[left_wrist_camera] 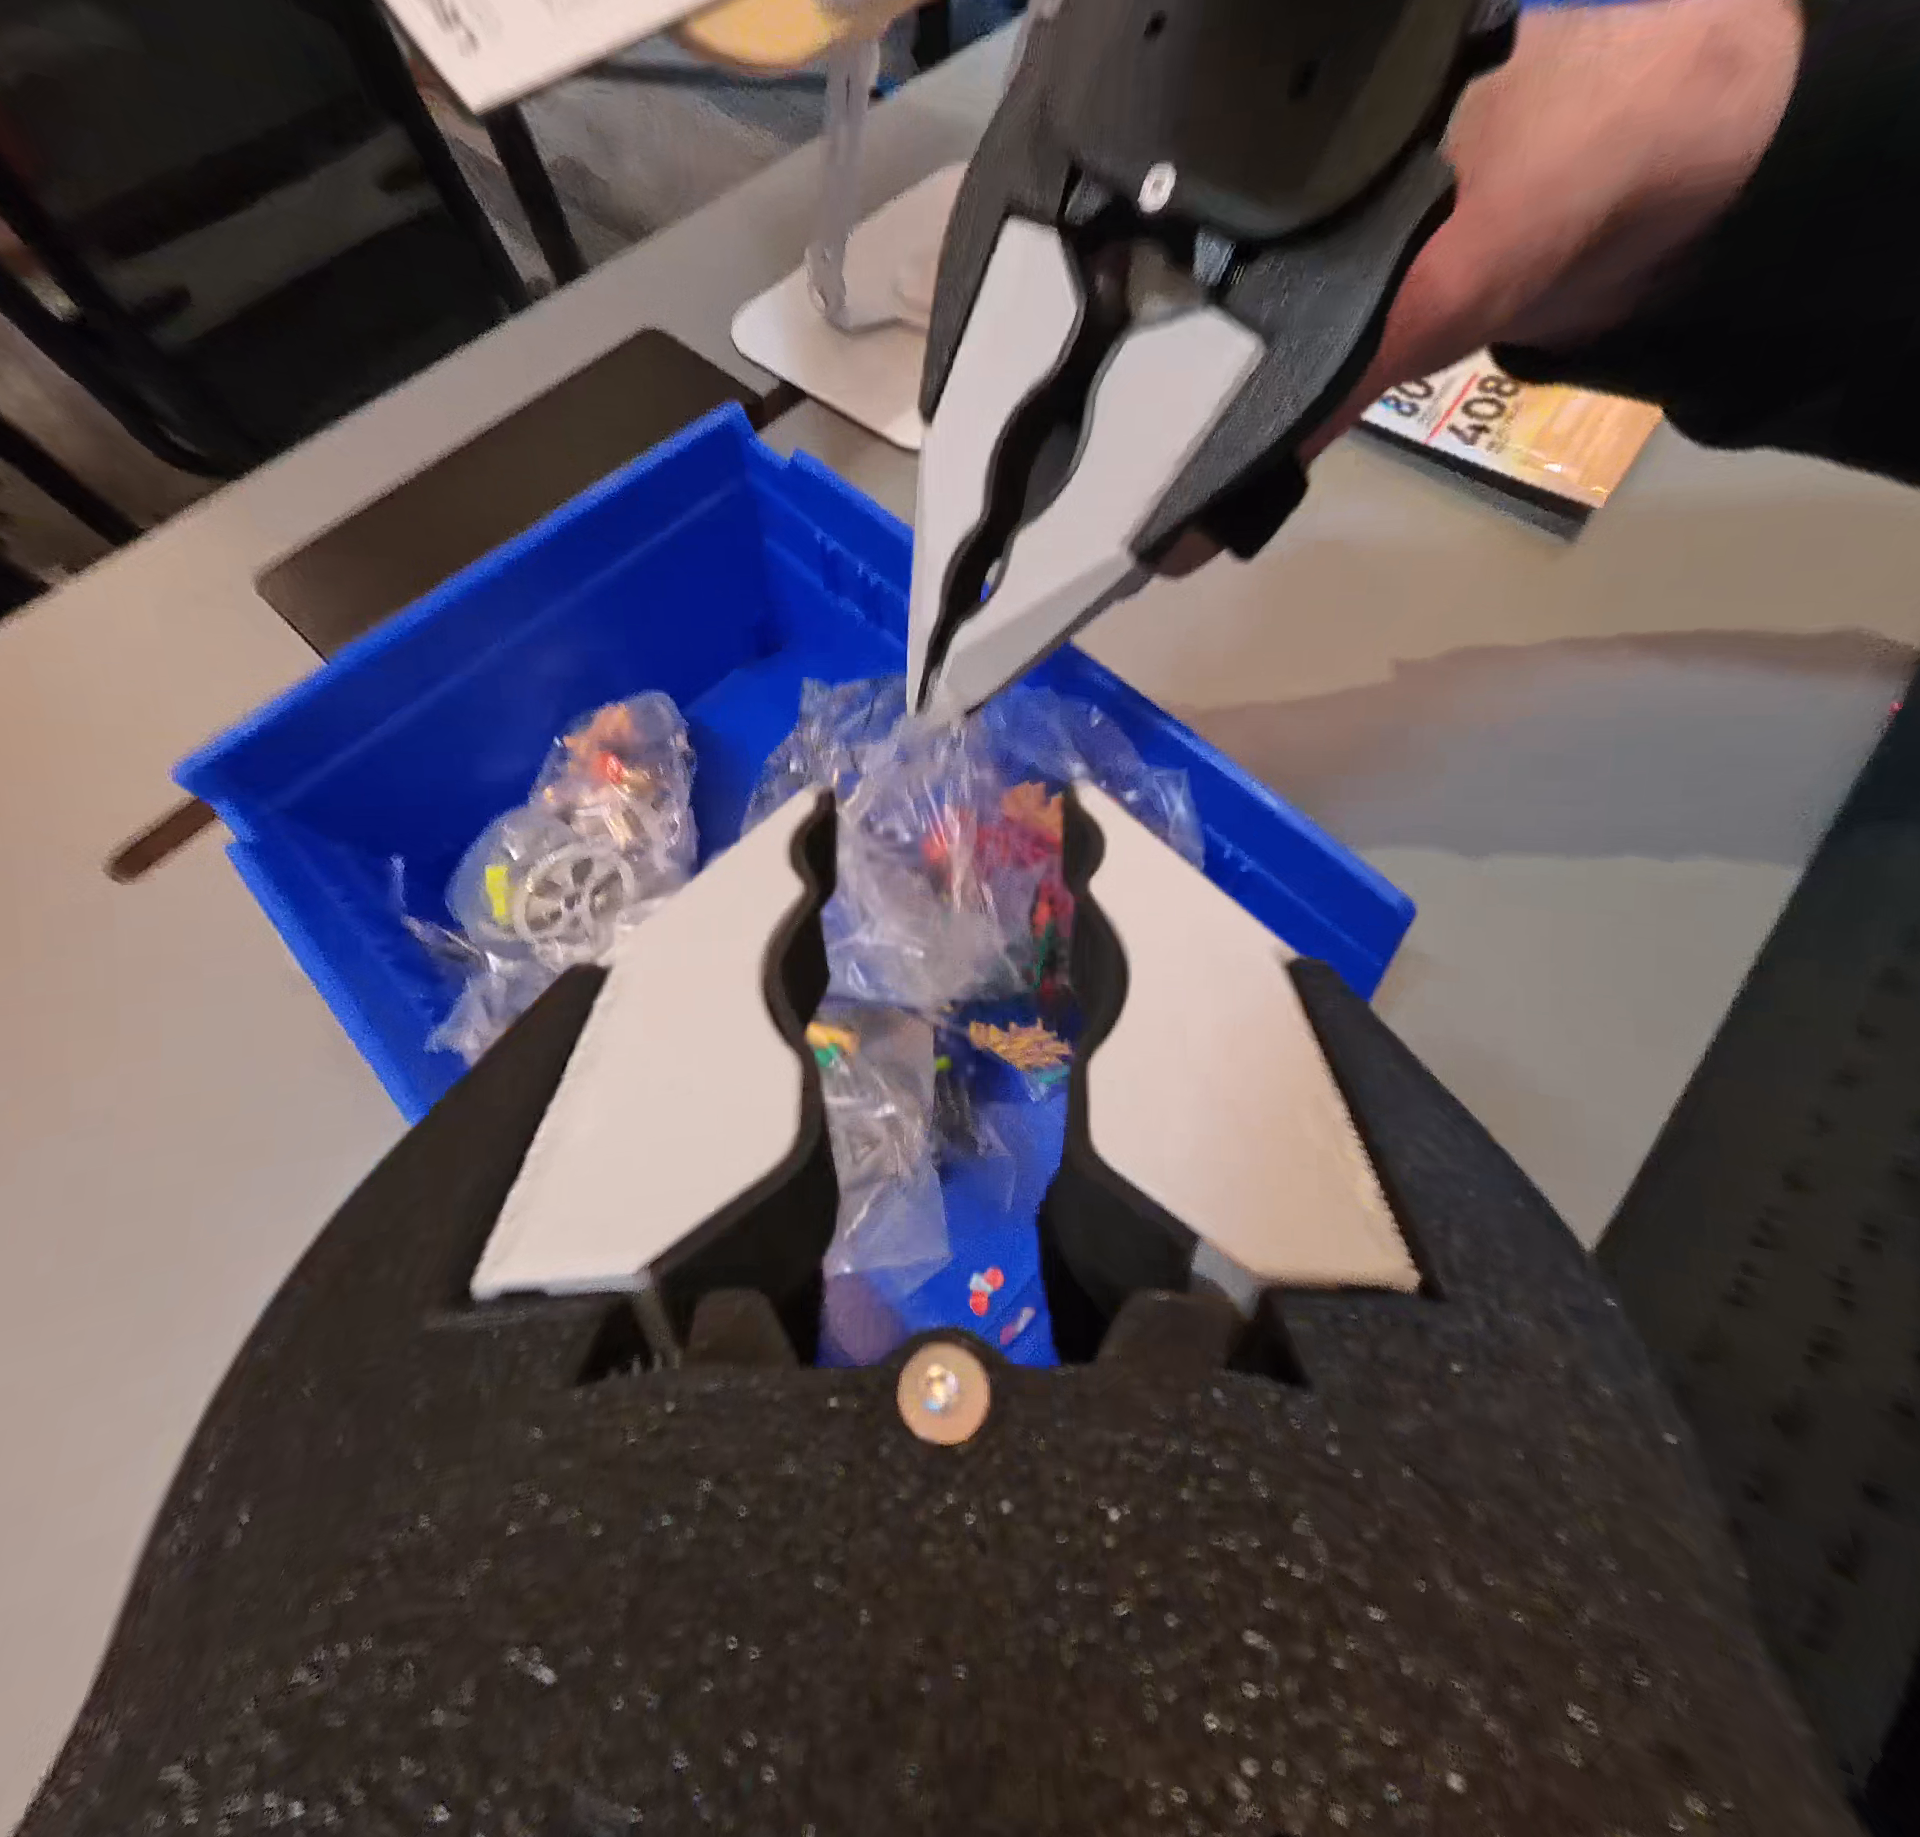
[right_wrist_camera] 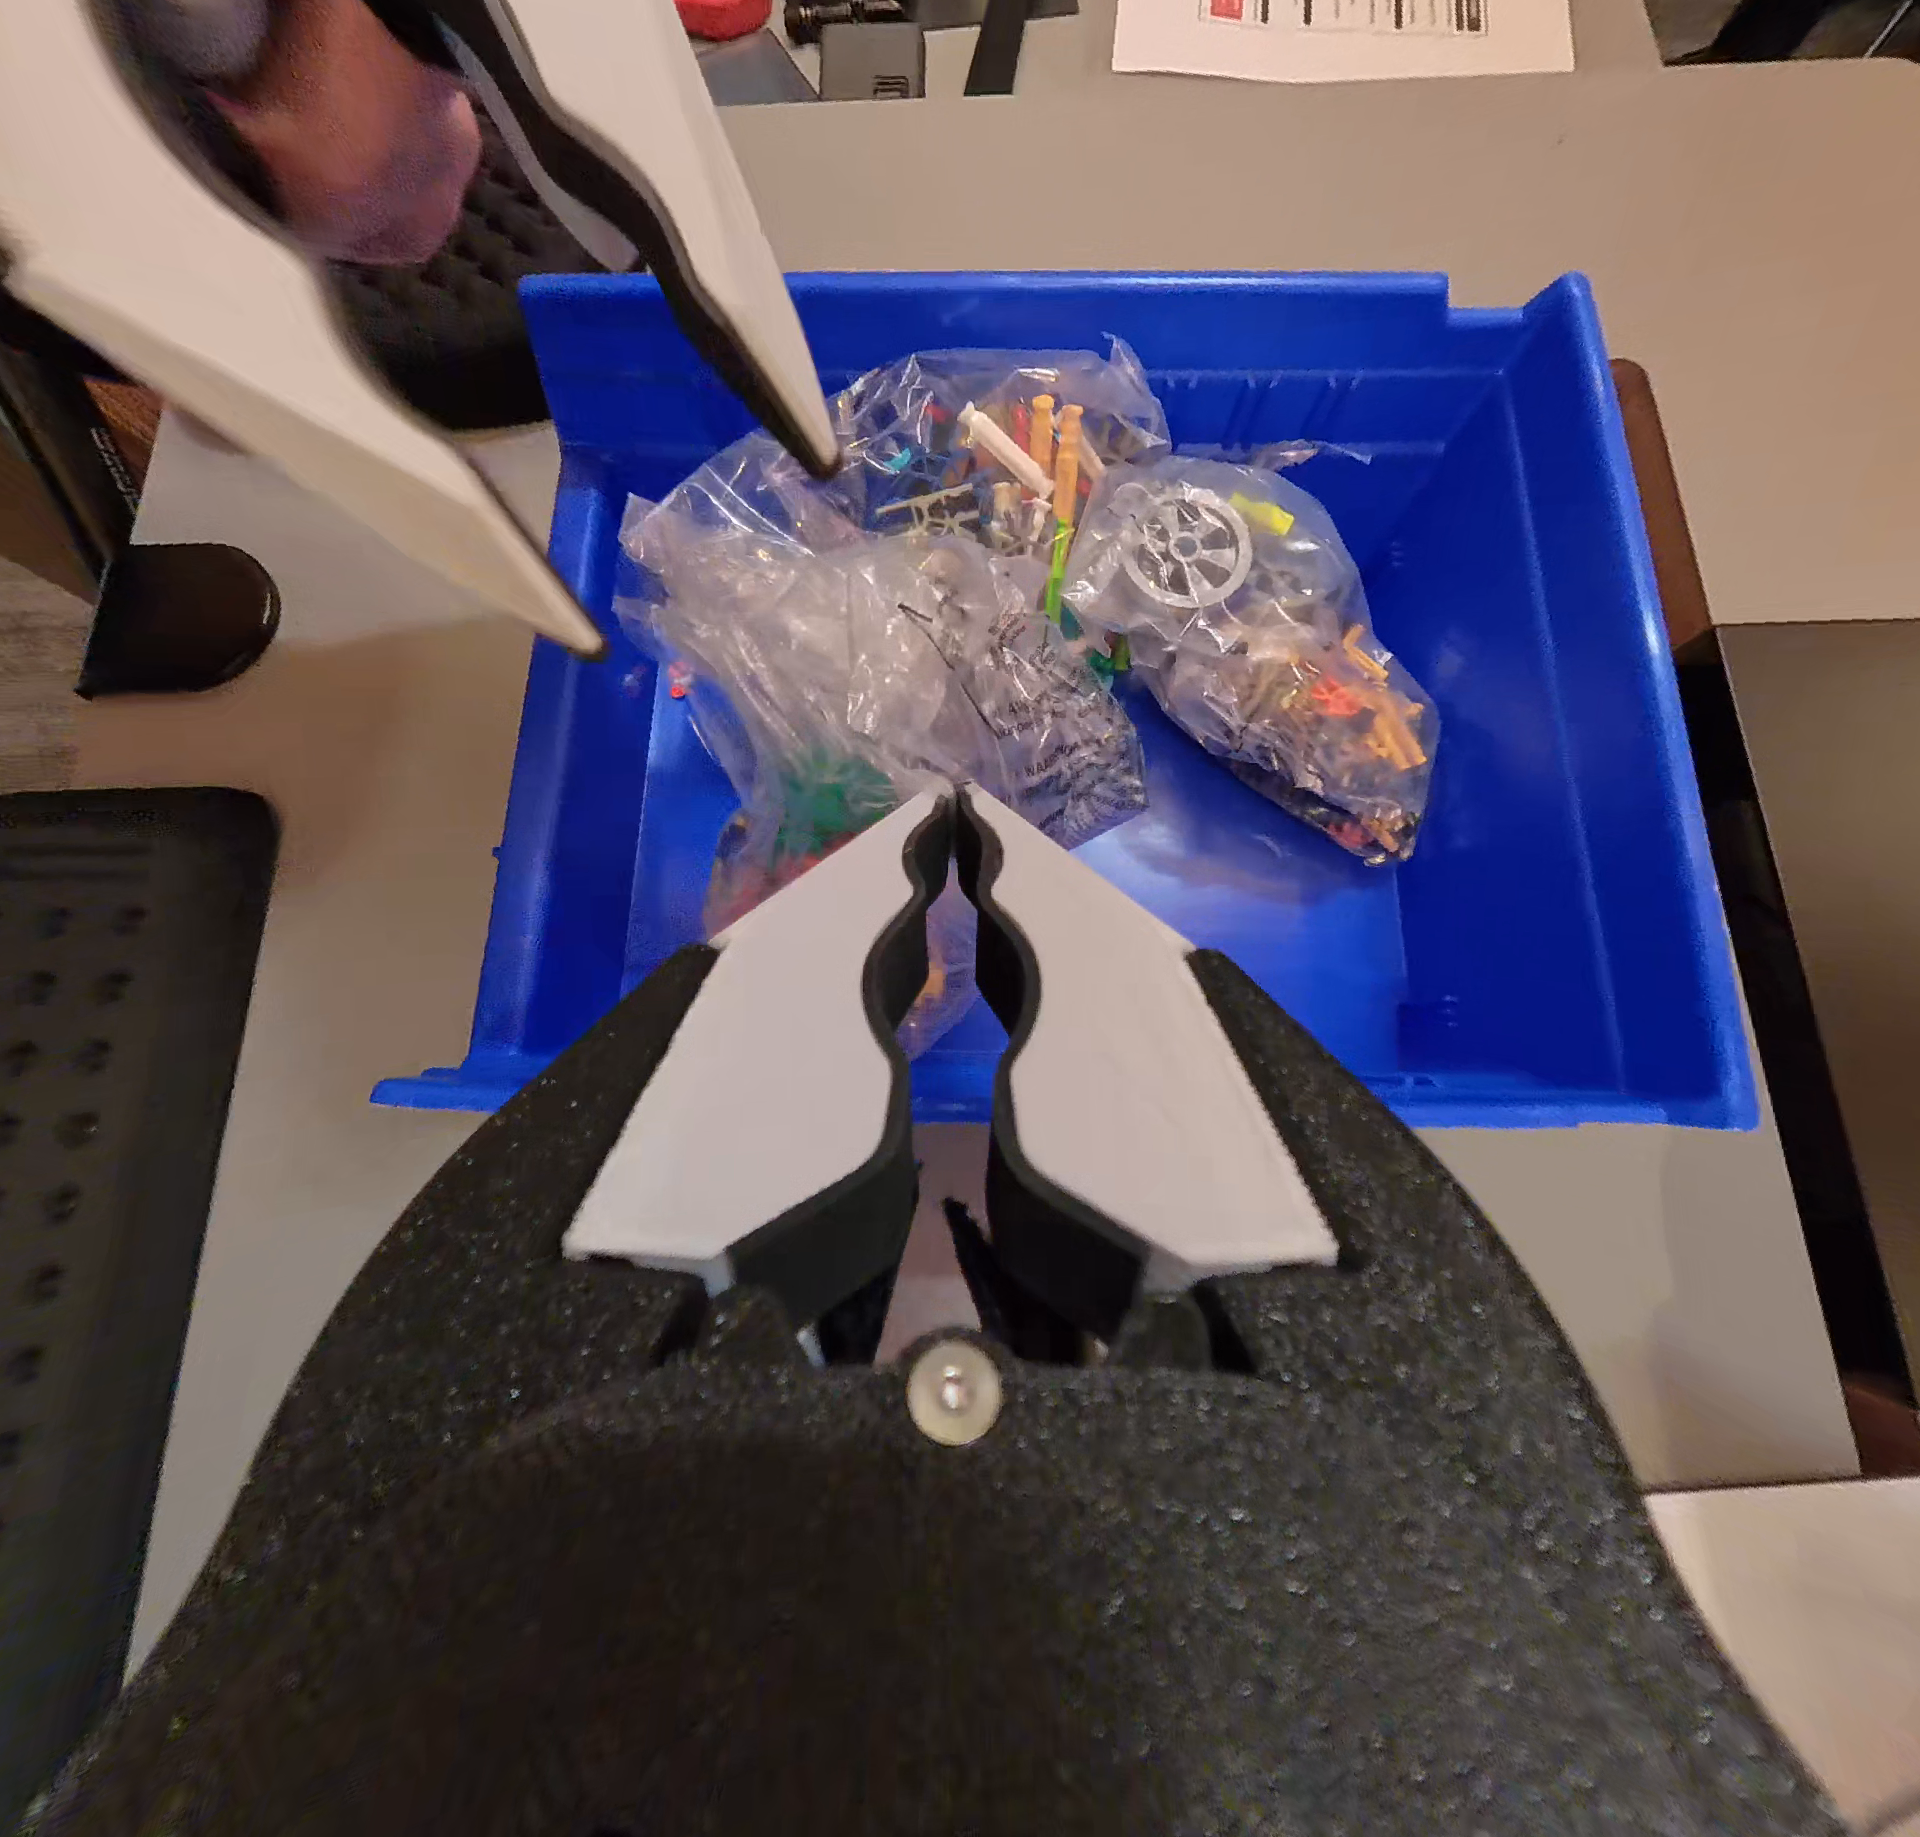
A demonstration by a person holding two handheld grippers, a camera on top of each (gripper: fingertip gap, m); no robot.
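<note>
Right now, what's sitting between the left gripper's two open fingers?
In the left wrist view, a clear plastic bag of small colourful parts, pinched at its top by the right gripper, over the blue bin.

We've got the bin [right_wrist_camera: 1538, 707] sitting on the table [right_wrist_camera: 1247, 187] with 3 bags in it: the wheel bag [right_wrist_camera: 1247, 624] on the right in the right wrist view, the crumpled bag [right_wrist_camera: 873, 655] left of it, another bag [right_wrist_camera: 997, 426] behind both.
</note>
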